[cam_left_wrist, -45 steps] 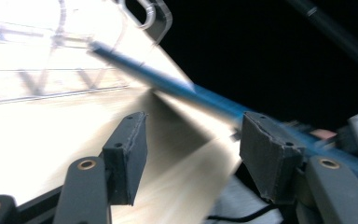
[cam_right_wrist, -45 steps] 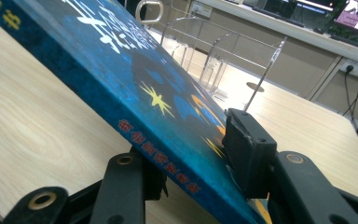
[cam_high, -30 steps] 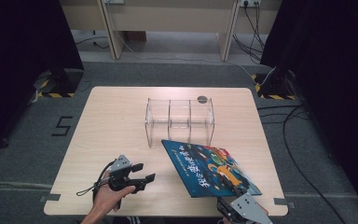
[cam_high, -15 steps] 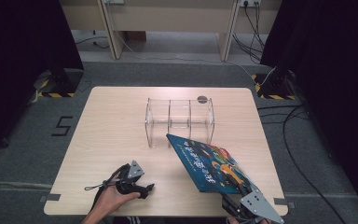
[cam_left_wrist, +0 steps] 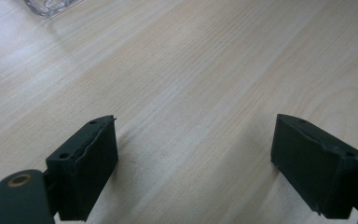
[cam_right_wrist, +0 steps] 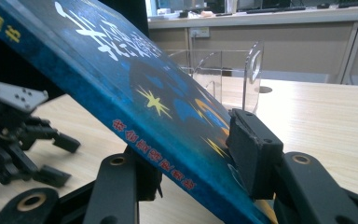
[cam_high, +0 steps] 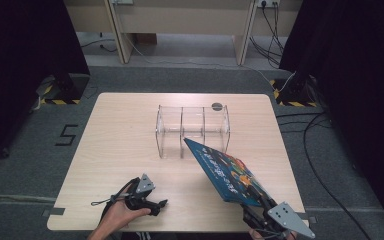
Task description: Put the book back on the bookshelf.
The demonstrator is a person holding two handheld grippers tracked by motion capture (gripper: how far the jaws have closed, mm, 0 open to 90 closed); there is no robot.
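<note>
The right gripper (cam_high: 260,216), at the near right edge of the table, is clenching the lower end of a thin blue picture book with a glossy illustrated cover (cam_high: 227,172). In the right gripper view the black pads (cam_right_wrist: 251,154) are pressing on the cover and the book (cam_right_wrist: 121,88) is standing tilted, its spine side toward the camera. In the high view the book is slanting up and away from the gripper, its far corner reaching the front of a clear acrylic rack with three upright compartments (cam_high: 192,131).

The left gripper (cam_high: 156,205), low over the near left part of the table, is standing released: its jaws have just been opening and nothing is lying between them, just bare wood in the left gripper view (cam_left_wrist: 191,140).

As a judgement, the book is lifted and aimed but not yet slotted; what seems left is to stand it upright and slide it into one of the compartments, all of which are looking empty.

The pale wood-grain tabletop (cam_high: 120,150) is carrying the rack and a small dark round mark (cam_high: 217,106) just behind it. Beyond, grey carpet (cam_high: 180,75) is running to a light wooden desk (cam_high: 180,20), with black curtains (cam_high: 25,50) hanging at both sides and cables (cam_high: 320,130) trailing on the floor at the right.
</note>
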